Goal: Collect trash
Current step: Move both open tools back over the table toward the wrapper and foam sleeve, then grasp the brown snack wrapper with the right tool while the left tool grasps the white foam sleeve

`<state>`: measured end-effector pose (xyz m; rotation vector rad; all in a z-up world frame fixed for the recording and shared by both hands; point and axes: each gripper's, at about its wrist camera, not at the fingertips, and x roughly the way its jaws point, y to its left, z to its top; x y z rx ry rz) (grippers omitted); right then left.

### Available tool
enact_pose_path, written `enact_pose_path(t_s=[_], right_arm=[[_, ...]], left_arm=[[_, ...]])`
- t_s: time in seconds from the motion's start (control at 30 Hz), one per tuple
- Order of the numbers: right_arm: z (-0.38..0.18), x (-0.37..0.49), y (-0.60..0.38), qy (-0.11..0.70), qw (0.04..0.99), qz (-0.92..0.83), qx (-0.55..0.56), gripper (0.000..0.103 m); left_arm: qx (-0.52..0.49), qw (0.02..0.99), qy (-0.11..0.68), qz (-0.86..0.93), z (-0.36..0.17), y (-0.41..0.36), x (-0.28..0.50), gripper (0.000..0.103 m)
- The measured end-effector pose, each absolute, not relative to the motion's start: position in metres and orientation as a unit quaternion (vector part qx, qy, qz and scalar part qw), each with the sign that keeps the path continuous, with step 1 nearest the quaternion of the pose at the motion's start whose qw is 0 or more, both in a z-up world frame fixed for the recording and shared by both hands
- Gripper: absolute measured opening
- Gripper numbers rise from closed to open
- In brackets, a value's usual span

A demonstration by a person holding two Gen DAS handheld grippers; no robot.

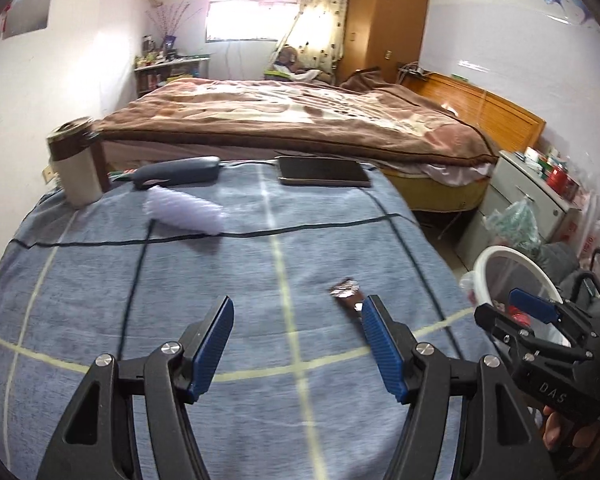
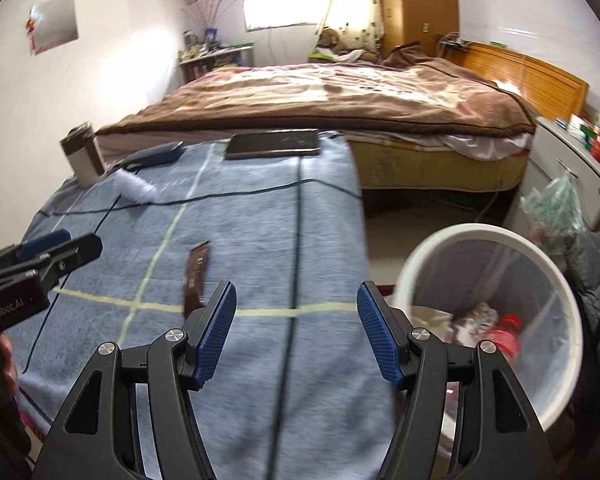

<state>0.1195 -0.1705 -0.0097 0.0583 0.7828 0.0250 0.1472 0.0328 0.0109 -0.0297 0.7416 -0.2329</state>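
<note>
brown wrapper [image 2: 196,280] on the blue checked cloth [image 1: 140,280], not picked up.
left gripper [image 1: 296,344] jaws wide, empty, wrapper just beside its right pad; its body reads "genrobot.ai". right gripper [image 2: 296,332] wide, empty, marked "das", wrapper by its left pad. white bin [image 2: 572,320] right of the cloth.

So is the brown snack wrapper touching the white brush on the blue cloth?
Apart. The right wrist view shows bare blue cloth between the brown snack wrapper and the white brush.

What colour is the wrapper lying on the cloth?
Dark brown wrapper, shown best in the right wrist view.
</note>
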Motion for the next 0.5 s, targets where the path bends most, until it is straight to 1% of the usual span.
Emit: enact_pose_path(t_s=[0.23, 0.5], right_arm=[[-0.015, 0.136, -0.144, 0.391, 0.919, 0.044, 0.026, 0.064], [-0.026, 0.157, -0.112, 0.415, 0.907, 0.071, -0.004, 0.064]], left_arm=[[-0.034, 0.925, 0.370, -0.085, 0.004, 0.073, 0.162, 0.070], [-0.051, 0.921, 0.381, -0.062, -0.005, 0.101, 0.182, 0.071]])
